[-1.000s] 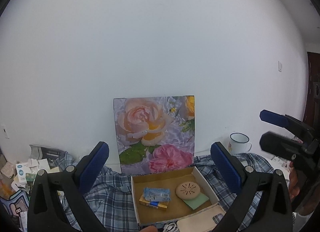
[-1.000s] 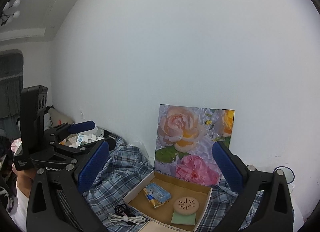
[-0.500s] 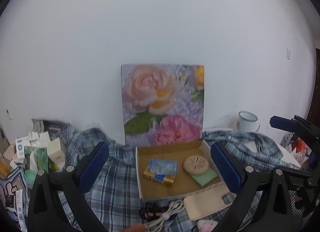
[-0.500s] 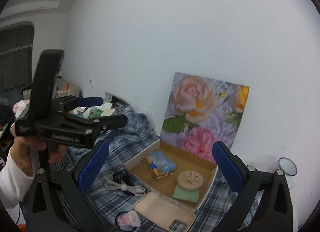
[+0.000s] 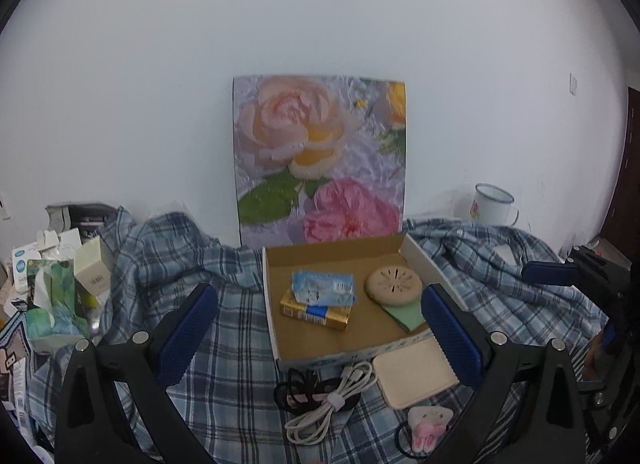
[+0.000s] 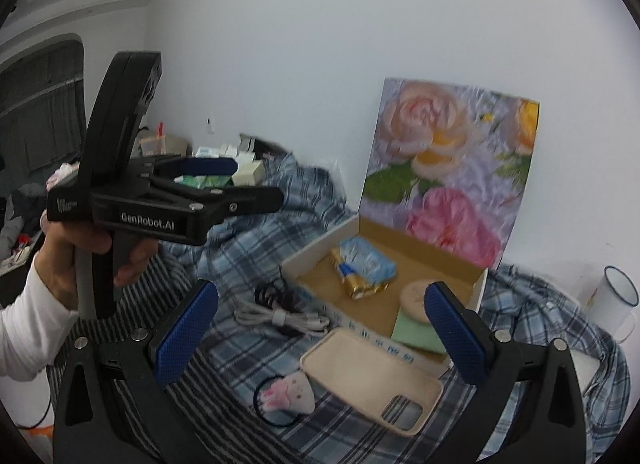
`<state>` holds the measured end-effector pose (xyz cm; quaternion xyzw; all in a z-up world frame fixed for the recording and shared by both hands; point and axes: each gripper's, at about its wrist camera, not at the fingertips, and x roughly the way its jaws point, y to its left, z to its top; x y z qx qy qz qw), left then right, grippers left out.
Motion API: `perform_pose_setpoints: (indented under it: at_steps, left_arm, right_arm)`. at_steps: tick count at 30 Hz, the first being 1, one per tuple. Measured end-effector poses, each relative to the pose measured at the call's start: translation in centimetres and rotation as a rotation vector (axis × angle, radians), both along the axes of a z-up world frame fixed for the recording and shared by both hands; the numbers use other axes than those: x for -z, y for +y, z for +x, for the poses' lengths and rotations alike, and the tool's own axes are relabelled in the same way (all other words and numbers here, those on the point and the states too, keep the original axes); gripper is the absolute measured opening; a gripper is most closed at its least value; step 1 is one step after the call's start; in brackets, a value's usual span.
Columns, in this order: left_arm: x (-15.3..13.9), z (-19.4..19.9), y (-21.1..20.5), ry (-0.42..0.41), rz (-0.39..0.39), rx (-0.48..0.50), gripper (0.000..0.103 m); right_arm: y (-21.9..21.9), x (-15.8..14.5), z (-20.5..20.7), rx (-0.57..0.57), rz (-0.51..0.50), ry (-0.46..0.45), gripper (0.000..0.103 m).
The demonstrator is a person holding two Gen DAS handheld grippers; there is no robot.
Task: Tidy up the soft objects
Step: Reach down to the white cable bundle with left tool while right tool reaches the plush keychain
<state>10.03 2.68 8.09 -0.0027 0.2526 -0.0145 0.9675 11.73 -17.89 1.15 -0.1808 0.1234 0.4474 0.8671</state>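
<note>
Both my grippers, left (image 5: 320, 328) and right (image 6: 320, 328), hang with jaws spread wide, gripping and touching nothing, above the plaid cloth (image 5: 232, 328). Near them lie a beige phone case (image 6: 372, 380) and pink hair tie (image 6: 286, 396), just outside the cardboard box (image 5: 344, 252).

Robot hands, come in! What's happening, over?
Left gripper open, empty. Right gripper open, empty. Phone case, hair tie, cables outside the box. Nothing blocking.
</note>
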Motion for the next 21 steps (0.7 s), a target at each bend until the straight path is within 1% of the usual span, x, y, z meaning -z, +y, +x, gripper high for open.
perform_pose_setpoints:
  at_steps: [6, 11, 12, 14, 16, 18, 20, 21]
  left_arm:
    - [2.2, 0.6, -0.1, 0.05, -0.002, 0.02, 0.103]
    - [3.9, 1.0, -0.6, 0.095, 0.018, 0.042, 0.103]
    - [4.2, 1.1, -0.6, 0.104, 0.02, 0.049, 0.103]
    - [4.9, 1.4, -0.8, 0.126, 0.028, 0.058, 0.103]
    - [5.3, 1.4, -0.8, 0.139, 0.032, 0.066, 0.101]
    - [5.7, 1.5, -0.8, 0.153, 0.031, 0.082, 0.095]
    - [6.2, 1.6, -0.6, 0.18, 0.035, 0.085, 0.094]
    - [6.5, 1.6, -0.5, 0.189, 0.036, 0.086, 0.091]
  right_arm:
    - [-0.3, 1.4, 0.4, -0.024, -0.026, 0.047, 0.103]
    - [0.1, 3.0, 0.6, -0.052, -0.07, 0.081, 0.102]
    - [0.2, 3.5, 0.7, -0.057, -0.086, 0.091, 0.101]
    - [0.5, 4.5, 1.0, -0.068, -0.12, 0.116, 0.091]
    - [0.8, 5.5, 1.3, -0.077, -0.154, 0.143, 0.086]
    - [1.2, 6.5, 1.8, -0.081, -0.189, 0.175, 0.084]
    - [1.5, 7.4, 2.0, -0.088, -0.217, 0.202, 0.081]
    - [1.7, 7.8, 2.1, -0.09, -0.23, 0.213, 0.081]
